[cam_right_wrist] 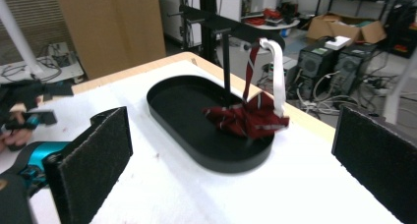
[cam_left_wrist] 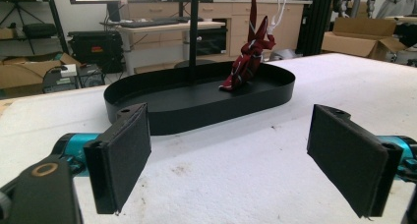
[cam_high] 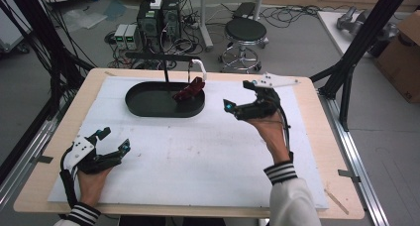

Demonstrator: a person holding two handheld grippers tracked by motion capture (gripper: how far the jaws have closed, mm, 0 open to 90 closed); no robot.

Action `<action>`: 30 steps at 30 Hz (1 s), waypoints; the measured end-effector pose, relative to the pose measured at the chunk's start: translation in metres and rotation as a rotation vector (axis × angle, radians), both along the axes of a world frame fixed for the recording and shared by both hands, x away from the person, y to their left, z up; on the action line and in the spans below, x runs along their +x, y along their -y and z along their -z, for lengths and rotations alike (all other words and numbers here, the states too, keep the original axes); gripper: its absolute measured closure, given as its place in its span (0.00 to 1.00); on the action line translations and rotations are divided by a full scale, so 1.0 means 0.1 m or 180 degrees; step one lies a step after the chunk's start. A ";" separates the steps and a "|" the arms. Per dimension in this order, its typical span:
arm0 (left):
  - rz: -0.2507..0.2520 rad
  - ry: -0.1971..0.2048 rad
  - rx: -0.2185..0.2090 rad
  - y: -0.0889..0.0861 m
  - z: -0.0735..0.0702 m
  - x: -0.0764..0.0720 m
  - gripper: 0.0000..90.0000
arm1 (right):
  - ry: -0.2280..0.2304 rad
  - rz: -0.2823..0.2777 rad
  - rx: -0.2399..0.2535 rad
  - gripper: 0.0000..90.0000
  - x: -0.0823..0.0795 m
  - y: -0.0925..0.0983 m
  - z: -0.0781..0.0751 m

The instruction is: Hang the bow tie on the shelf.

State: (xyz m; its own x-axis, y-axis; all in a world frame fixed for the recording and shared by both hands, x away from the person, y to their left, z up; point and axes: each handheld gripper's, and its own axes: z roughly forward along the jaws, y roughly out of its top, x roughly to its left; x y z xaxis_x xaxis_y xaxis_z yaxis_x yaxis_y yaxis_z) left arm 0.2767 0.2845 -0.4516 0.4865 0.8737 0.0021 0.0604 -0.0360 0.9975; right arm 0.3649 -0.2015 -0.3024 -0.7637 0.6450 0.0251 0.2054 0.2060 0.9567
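while both tongs (cam_high: 246,94) gape empty, the red cloth (cam_high: 189,91) lies left of the right one.

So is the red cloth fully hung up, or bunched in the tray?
Partly both: red cloth hangs from the stand's white hook, its lower end bunched in the black tray.
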 end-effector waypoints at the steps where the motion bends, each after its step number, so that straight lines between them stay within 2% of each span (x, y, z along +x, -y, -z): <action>1: -0.0004 0.0006 0.0004 0.00 0.00 0.00 0.19 | 0.0033 0.0024 0.0021 0.01 -0.14 0.07 0.06; 6: -0.0011 0.0016 0.0003 0.00 0.00 -0.01 0.19 | 0.0150 0.0170 0.0147 0.01 -0.44 0.24 0.26; 7: -0.0011 0.0016 0.0003 0.00 0.00 -0.01 0.19 | 0.0150 0.0170 0.0147 0.01 -0.44 0.24 0.26; 8: -0.0010 0.0017 0.0005 0.00 0.00 -0.01 0.19 | 0.0190 0.0233 0.0208 0.01 -0.55 0.31 0.37; 10: -0.0013 0.0019 0.0004 0.00 0.00 -0.01 0.19 | 0.0159 0.0288 0.0284 0.01 -0.64 0.37 0.50; 11: -0.0011 0.0019 0.0008 0.00 0.00 -0.01 0.19 | 0.0159 0.0288 0.0284 0.01 -0.64 0.37 0.50; 12: -0.0009 0.0021 0.0013 0.00 0.00 -0.01 0.19 | 0.0156 0.0361 0.0321 0.01 -0.71 0.43 0.64; 14: -0.0013 0.0024 0.0011 0.00 0.00 -0.01 0.19 | 0.0159 0.0395 0.0333 0.01 -0.73 0.45 0.69; 15: -0.0013 0.0028 0.0010 0.00 0.00 -0.01 0.19 | 0.0146 0.0496 0.0382 0.01 -0.78 0.52 0.83; 17: -0.0011 0.0028 0.0005 0.00 0.00 -0.01 0.19 | 0.0164 0.0597 0.0423 0.01 -0.82 0.56 0.94; 20: -0.0015 0.0028 -0.0001 0.00 0.00 -0.01 0.19 | 0.0209 0.0730 0.0471 0.01 -0.85 0.61 1.04; 22: -0.0015 0.0033 0.0003 0.00 0.00 -0.01 0.19 | 0.0218 0.0752 0.0476 0.01 -0.86 0.62 1.06; 23: -0.0012 0.0042 0.0005 0.00 0.00 -0.01 0.19 | 0.0282 0.0821 0.0488 0.01 -0.88 0.63 1.12; 25: -0.0017 0.0060 0.0012 0.00 0.00 -0.02 0.19 | 0.0281 0.0873 0.0504 0.01 -0.89 0.63 1.21; 27: -0.0016 0.0065 0.0010 0.00 0.00 -0.02 0.19 | 0.0360 0.0924 0.0501 0.01 -0.90 0.62 1.30; 29: -0.0020 0.0083 0.0011 0.01 0.01 -0.03 0.19 | 0.0371 0.0950 0.0555 0.01 -0.89 0.61 1.37; 30: -0.0017 0.0097 0.0018 0.01 0.01 -0.03 0.19 | 0.0287 0.0936 0.0523 0.01 -0.88 0.60 1.39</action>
